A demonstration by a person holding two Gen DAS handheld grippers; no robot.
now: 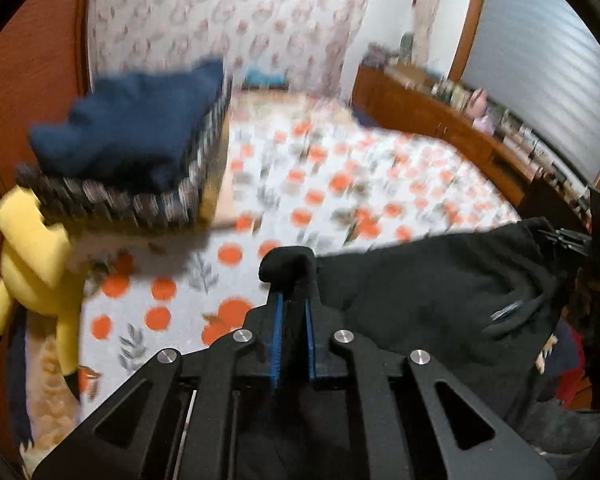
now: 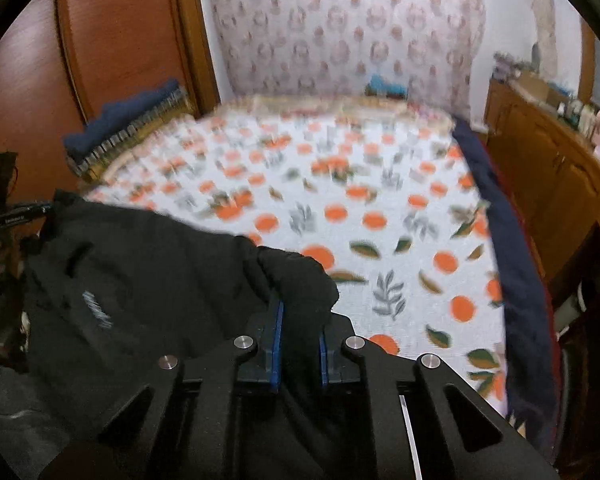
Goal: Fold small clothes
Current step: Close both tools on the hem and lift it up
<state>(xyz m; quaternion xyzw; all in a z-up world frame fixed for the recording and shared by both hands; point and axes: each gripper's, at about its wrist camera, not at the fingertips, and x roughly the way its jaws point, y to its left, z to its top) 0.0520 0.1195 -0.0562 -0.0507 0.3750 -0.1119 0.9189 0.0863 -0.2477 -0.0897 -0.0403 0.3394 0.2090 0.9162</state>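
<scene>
Holding a black garment (image 1: pixel 432 280) stretched in the air above the bed (image 1: pixel 340 184), both grippers pinch its top edge: the left gripper (image 1: pixel 291 312) is clamped on one corner, the right gripper (image 2: pixel 300 320) on the other. The step appears to be the carry or spread before folding. The next move likely calls for lowering the cloth flat onto the sheet with the edge kept taut. Open room lies ahead across the bed; a basket (image 1: pixel 140 200) of dark clothes and a yellow toy (image 1: pixel 32 260) crowd the left side, a wooden cabinet (image 2: pixel 540 168) the right.
</scene>
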